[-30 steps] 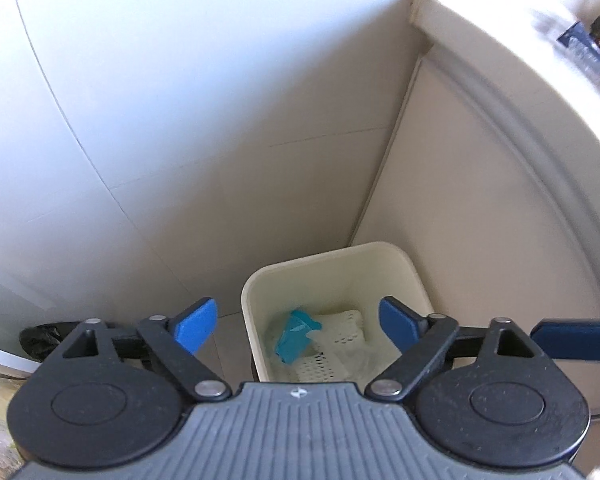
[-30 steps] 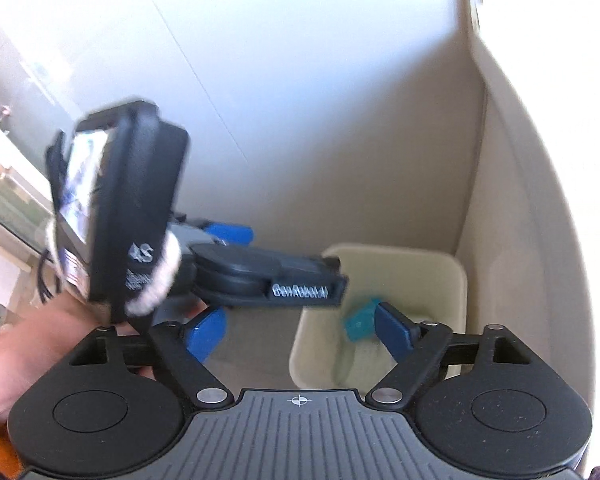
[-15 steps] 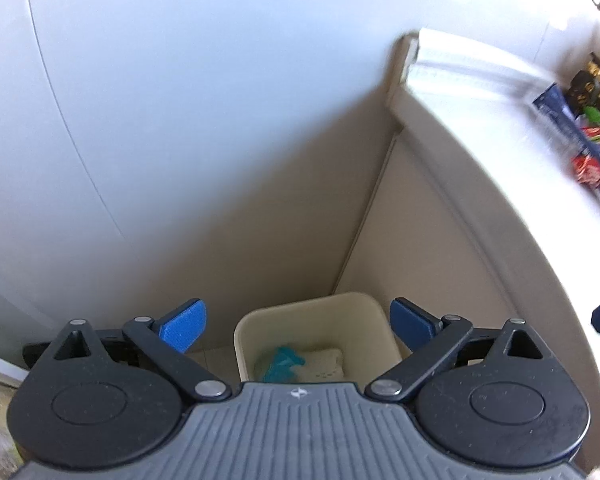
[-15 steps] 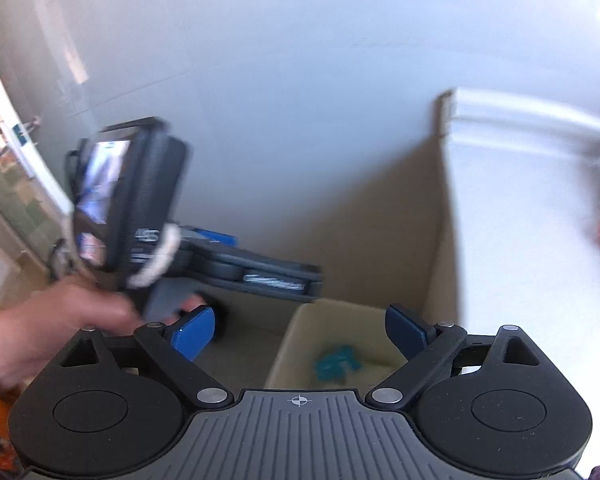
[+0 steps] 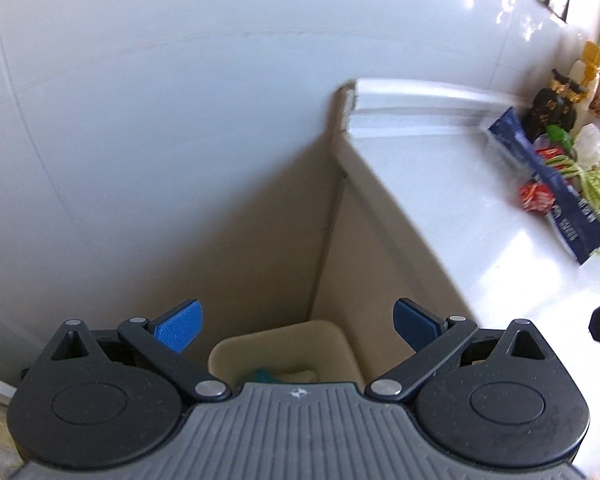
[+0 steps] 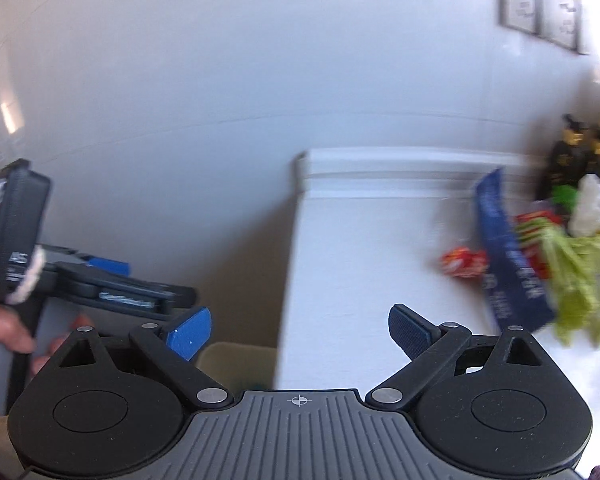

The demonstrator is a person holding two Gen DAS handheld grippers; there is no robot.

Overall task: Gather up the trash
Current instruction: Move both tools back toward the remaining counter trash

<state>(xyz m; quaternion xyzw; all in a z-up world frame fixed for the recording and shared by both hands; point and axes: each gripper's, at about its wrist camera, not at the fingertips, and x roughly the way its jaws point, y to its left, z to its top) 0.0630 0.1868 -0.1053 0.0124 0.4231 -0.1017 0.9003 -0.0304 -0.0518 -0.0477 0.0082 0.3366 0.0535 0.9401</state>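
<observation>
My left gripper (image 5: 296, 316) hangs above the cream bin (image 5: 280, 332), its jaws still opening with nothing between them. A teal scrap (image 5: 264, 374) and a white piece (image 5: 300, 376) lie in the bin. My right gripper (image 6: 299, 320) hovers over the white counter's (image 6: 360, 260) near left edge, its jaws also opening and empty. Trash lies on the counter to the right: a blue wrapper (image 6: 508, 264), a red wrapper (image 6: 462, 262), green shreds (image 6: 580, 272) and crumpled white paper (image 6: 596, 204). The same blue wrapper (image 5: 556, 188) and red wrapper (image 5: 536, 196) show in the left wrist view.
The bin (image 6: 236, 356) stands on the floor in the corner between the grey wall and the counter's beige side (image 5: 380, 260). Dark bottles (image 5: 556, 108) stand at the counter's back right. A hand (image 6: 0, 332) holds the left tool at the picture's left edge.
Both grippers have risen away from the bin, which has sunk to the bottom of both views. The right gripper swung right, bringing the counter and its trash into view. Both jaws widened a little.
</observation>
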